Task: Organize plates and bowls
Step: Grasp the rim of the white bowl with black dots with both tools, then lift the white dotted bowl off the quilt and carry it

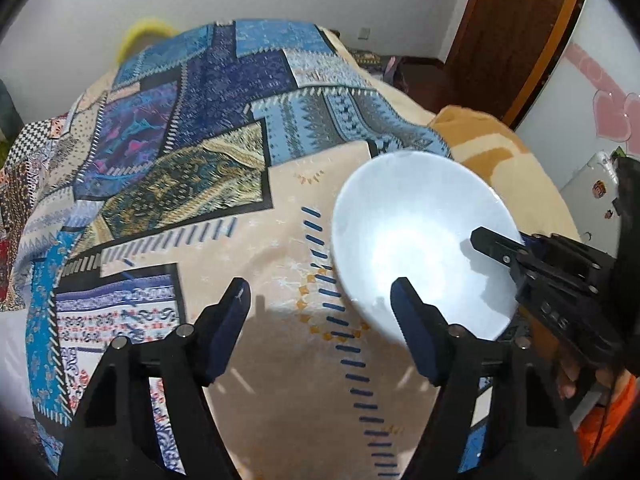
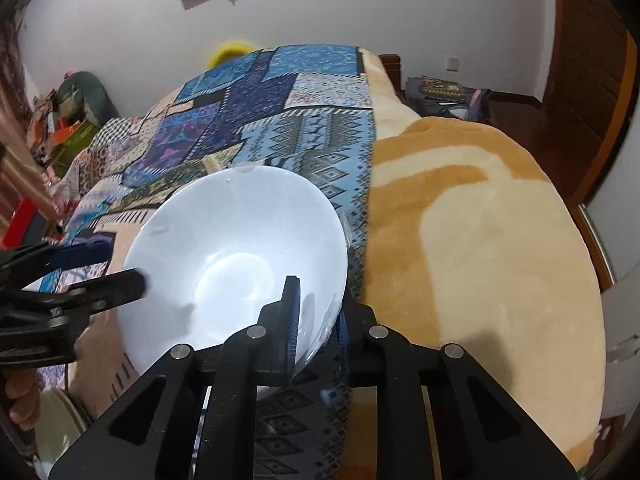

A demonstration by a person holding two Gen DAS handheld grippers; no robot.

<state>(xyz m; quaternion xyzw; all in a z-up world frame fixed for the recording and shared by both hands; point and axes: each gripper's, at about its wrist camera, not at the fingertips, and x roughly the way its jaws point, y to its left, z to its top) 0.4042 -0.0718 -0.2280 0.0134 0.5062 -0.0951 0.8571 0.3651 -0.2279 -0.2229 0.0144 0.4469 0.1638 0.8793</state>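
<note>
Bowl (image 2: 236, 260) rim pinched between right gripper (image 2: 316, 320) jaws.

Your right gripper (image 2: 316, 320) hid the near rim of the white ceramic bowl (image 2: 240, 252) where its pads closed on it, and one pad sat almost wholly behind the bowl wall. The pale green round dish (image 2: 60, 420) at your near left was cut off by the picture's edge. The yellow object (image 1: 144, 32) beyond the patchwork blanket (image 1: 208, 128) was blurred and half hidden.
</note>
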